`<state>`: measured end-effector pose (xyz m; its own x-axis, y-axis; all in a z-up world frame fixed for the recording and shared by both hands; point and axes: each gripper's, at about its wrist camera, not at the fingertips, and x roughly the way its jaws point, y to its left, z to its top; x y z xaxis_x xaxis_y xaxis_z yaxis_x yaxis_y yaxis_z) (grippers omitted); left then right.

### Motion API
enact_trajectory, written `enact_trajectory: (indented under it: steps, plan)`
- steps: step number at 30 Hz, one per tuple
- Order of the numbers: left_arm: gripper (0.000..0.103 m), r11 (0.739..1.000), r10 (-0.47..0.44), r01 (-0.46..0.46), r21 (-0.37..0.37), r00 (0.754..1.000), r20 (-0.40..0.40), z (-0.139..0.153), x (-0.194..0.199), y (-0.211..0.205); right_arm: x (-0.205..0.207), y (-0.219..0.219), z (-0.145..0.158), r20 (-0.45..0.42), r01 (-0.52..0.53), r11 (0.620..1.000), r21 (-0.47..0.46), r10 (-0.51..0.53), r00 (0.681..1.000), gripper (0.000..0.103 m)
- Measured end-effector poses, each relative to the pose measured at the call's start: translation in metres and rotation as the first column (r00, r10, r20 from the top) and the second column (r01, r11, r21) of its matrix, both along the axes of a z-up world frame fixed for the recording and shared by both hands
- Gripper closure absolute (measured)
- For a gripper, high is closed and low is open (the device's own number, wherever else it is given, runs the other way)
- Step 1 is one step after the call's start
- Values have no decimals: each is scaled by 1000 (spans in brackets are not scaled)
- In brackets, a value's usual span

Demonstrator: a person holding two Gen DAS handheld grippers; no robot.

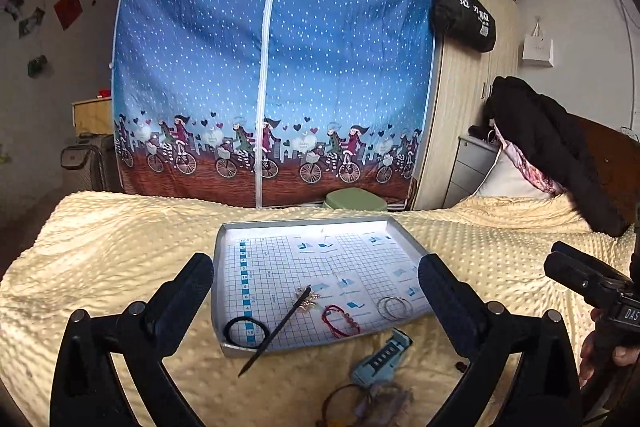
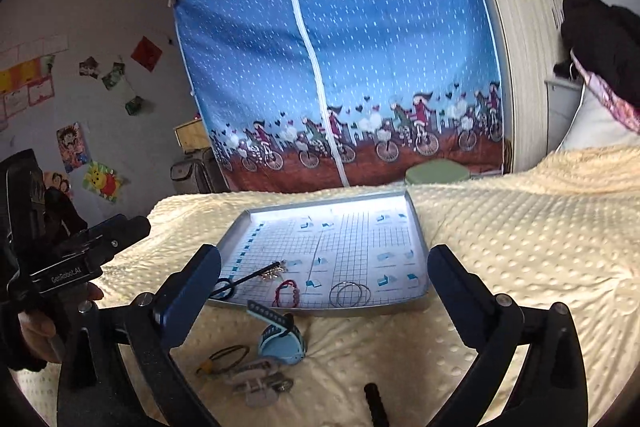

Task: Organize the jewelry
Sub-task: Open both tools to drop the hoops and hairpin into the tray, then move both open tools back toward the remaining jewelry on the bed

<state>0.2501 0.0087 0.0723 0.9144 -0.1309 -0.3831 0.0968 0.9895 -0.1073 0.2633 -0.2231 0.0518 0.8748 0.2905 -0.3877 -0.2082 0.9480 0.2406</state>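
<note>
The tray (image 1: 224, 247) lies flat on the yellow dimpled bed cover (image 1: 120, 247) and serves as the landmark here. Inside it, along its near edge, sit a black hair tie (image 1: 246, 331) at the left corner, a red cord bracelet (image 1: 340, 321) toward the middle, and a pair of thin metal hoops (image 1: 394, 308) to the right. A black stick (image 1: 276, 331) lies slanted across the near rim, its tip beside a small gold-toned piece (image 1: 306, 301) that is too small to identify with confidence, possibly a brooch or clip.

Outside the tray, just in front of its near edge, a light blue watch (image 2: 280, 339) rests on the cover, and closer still lie a loop-shaped band (image 2: 224, 357) and a pale clip-like item (image 2: 260, 383) (the last quite blurred).

The left gripper (image 1: 316, 291) hovers before the tray with jaws spread wide and empty. The right gripper (image 2: 324, 279) hangs likewise, jaws released, nothing between them.

The sorting looks partway done: several pieces are in the tray, three or so wait outside. The step in hand appears to be choosing the next loose piece. The watch is nearest the tray, so a sensible next move is lowering one gripper over its strap, closing on it, and carrying it over the rim to a bare grid patch.
</note>
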Motion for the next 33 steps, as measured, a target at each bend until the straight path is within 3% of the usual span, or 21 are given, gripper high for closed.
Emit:
enact_trajectory:
  steps: [8,13,16,20,26,33]
  plan:
    - [0,1000,16,-16,-21,1000,-4,-3,-58,-10,-68,-8,13,60,-13,1000,-21,14,998,2]
    - [0,999,31,-32,12,999,15,-19,-90,-15,-102,-15,4,63,-31,997,-68,35,997,2]
    - [0,999,40,-39,36,999,-12,-31,-99,-16,-121,-17,-3,56,-39,994,-98,45,997,2]
    - [0,998,45,-43,35,997,-62,-47,-109,-13,-130,-23,-14,-2,-60,994,-95,60,998,2]
    - [0,998,33,-24,58,988,-152,-74,-109,-10,-113,-24,-48,-187,-45,996,-78,30,982,2]
    - [0,998,-16,29,55,975,-224,-96,-103,-10,-101,-18,-77,-257,-75,995,-73,54,965,2]
